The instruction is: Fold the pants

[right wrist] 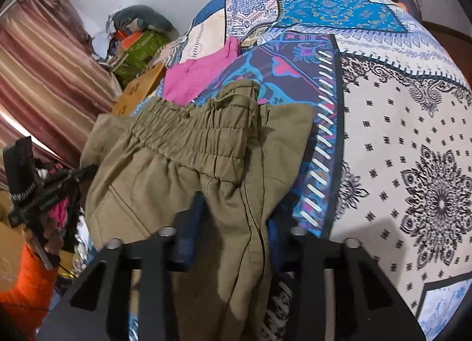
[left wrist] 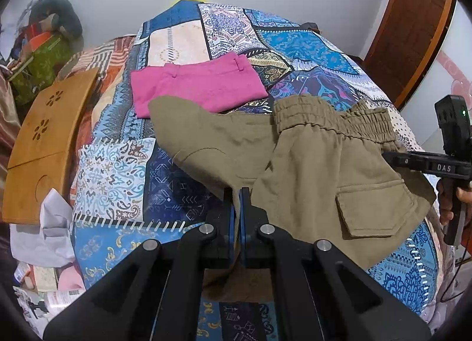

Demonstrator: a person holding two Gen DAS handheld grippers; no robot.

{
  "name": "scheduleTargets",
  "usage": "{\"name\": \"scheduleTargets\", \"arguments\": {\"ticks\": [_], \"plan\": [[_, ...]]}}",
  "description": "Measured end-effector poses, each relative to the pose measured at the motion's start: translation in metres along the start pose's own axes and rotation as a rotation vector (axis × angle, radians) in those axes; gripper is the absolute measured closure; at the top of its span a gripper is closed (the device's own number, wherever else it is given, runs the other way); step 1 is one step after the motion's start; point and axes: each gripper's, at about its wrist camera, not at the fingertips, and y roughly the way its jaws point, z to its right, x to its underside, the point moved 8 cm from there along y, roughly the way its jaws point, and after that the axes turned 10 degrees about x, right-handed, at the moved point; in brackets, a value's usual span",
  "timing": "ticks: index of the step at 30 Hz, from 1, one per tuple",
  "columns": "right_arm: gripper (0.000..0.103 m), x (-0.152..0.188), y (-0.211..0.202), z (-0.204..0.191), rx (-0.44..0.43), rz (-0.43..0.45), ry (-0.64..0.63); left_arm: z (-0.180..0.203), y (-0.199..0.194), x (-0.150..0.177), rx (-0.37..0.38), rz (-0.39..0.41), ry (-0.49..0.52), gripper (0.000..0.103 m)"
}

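Note:
Olive-green pants (left wrist: 309, 170) with an elastic waistband (left wrist: 333, 119) and a flap pocket (left wrist: 374, 208) lie partly lifted over a patchwork bedspread (left wrist: 118, 170). My left gripper (left wrist: 236, 205) is shut on a fold of the olive fabric near the front edge of the bed. My right gripper (right wrist: 233, 223) is shut on a thick bunch of the same pants (right wrist: 183, 170) just below the waistband (right wrist: 191, 134). The right gripper also shows at the right edge of the left wrist view (left wrist: 392, 158), at the waistband's end.
Folded pink pants (left wrist: 197, 84) lie on the bed beyond the olive pair, and show in the right wrist view (right wrist: 194, 75). A wooden lap tray (left wrist: 44, 146) leans at the bed's left side. Clutter (left wrist: 44, 55) piles by the wall. A brown door (left wrist: 413, 31) stands at right.

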Motion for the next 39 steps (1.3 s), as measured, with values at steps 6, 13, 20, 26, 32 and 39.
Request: {"name": "scheduleTargets", "arguments": {"ticks": [6, 13, 20, 26, 32, 39], "plan": [[0.092, -0.011, -0.010, -0.018, 0.029, 0.036, -0.074, 0.008, -0.016, -0.018, -0.053, 0.064, 0.046, 0.100], [0.093, -0.041, -0.038, -0.046, 0.058, 0.128, -0.178, 0.017, -0.045, -0.052, -0.074, 0.151, 0.085, 0.102], [0.094, -0.084, -0.062, -0.076, 0.078, 0.222, -0.274, 0.014, -0.067, -0.086, -0.097, 0.221, 0.095, 0.102], [0.094, -0.126, -0.058, -0.097, 0.088, 0.278, -0.318, -0.012, -0.080, -0.123, -0.142, 0.288, 0.076, 0.102], [0.094, -0.167, -0.040, -0.118, 0.079, 0.324, -0.330, -0.047, -0.076, -0.154, -0.181, 0.336, 0.045, 0.102], [0.094, -0.202, 0.005, -0.128, 0.104, 0.331, -0.357, -0.104, -0.038, -0.184, -0.193, 0.331, -0.032, 0.102]]}}
